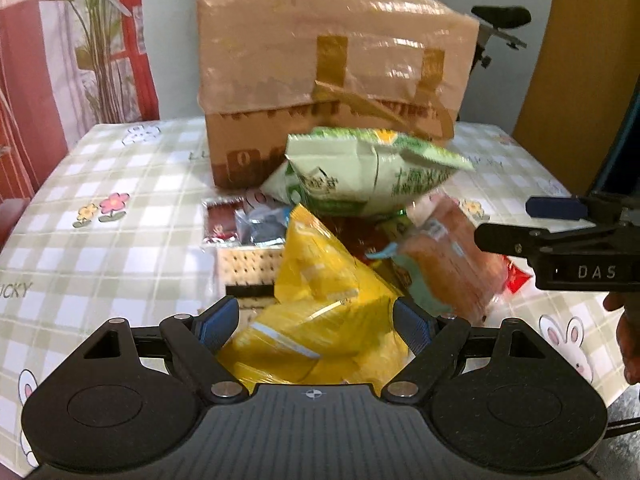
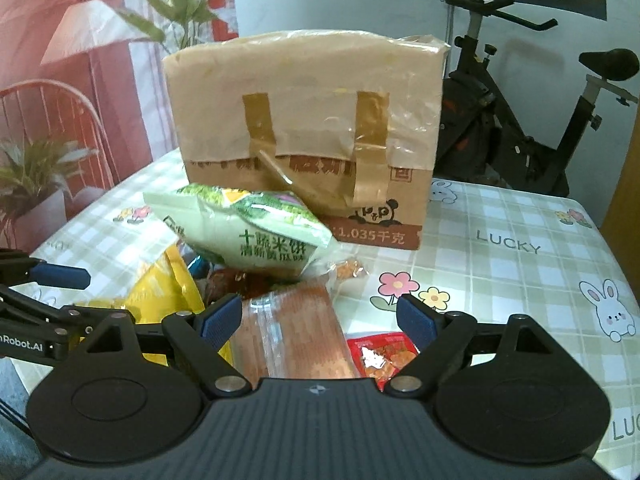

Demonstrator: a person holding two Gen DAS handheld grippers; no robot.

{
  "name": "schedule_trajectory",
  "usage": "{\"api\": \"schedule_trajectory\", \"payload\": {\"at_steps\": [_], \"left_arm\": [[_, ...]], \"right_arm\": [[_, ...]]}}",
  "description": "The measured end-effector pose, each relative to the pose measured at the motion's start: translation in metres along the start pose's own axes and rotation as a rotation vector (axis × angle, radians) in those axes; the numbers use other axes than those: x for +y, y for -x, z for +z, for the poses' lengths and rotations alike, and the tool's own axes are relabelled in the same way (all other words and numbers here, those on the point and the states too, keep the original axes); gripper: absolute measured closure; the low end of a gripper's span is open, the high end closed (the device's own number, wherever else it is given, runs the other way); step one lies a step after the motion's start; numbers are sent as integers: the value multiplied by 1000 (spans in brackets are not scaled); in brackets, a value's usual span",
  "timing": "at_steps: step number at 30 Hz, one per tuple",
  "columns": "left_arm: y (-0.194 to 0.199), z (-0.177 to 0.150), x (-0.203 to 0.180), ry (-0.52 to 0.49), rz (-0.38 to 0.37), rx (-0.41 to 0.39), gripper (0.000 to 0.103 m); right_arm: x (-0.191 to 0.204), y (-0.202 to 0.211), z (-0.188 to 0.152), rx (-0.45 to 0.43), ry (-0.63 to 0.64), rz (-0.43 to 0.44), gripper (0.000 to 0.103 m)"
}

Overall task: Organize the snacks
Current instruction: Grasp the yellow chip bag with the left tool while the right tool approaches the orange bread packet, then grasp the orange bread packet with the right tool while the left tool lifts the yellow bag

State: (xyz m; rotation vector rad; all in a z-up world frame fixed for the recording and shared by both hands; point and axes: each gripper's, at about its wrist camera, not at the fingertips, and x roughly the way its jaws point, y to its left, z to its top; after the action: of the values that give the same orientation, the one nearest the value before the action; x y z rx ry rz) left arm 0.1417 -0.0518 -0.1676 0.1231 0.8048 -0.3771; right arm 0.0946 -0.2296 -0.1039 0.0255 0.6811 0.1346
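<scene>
So there's a messy heap of snacks in front of the taped cardboard box [image 2: 304, 136]. Pale green rice cracker bag [image 2: 248, 236] sits puffed up on top, tilted. At its 7 o'clock, a crinkly yellow bag [image 1: 320, 304] slopes down. At 5 o'clock lies a clear-wrapped brown bread pack [image 2: 292, 332], and a small red packet [image 2: 380, 354] lies flat just to its 3 o'clock.
</scene>
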Motion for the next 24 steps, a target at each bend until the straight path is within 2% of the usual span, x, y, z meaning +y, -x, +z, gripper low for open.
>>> {"api": "schedule_trajectory", "payload": {"at_steps": [6, 11, 15, 19, 24], "left_arm": [[-5, -4, -4, -34, 32, -1, 16], [-7, -5, -1, -25, 35, -2, 14], [-14, -5, 0, -25, 29, 19, 8], [-21, -6, -2, -35, 15, 43, 9], [-16, -5, 3, -17, -16, 30, 27]], "right_arm": [[2, -7, -5, 18, 4, 10, 16], [4, -14, -7, 31, 24, 19, 16], [6, -20, -9, 48, 31, 26, 16], [7, -23, -12, 57, 36, 32, 16], [8, -26, -12, 63, 38, 35, 16]]}}
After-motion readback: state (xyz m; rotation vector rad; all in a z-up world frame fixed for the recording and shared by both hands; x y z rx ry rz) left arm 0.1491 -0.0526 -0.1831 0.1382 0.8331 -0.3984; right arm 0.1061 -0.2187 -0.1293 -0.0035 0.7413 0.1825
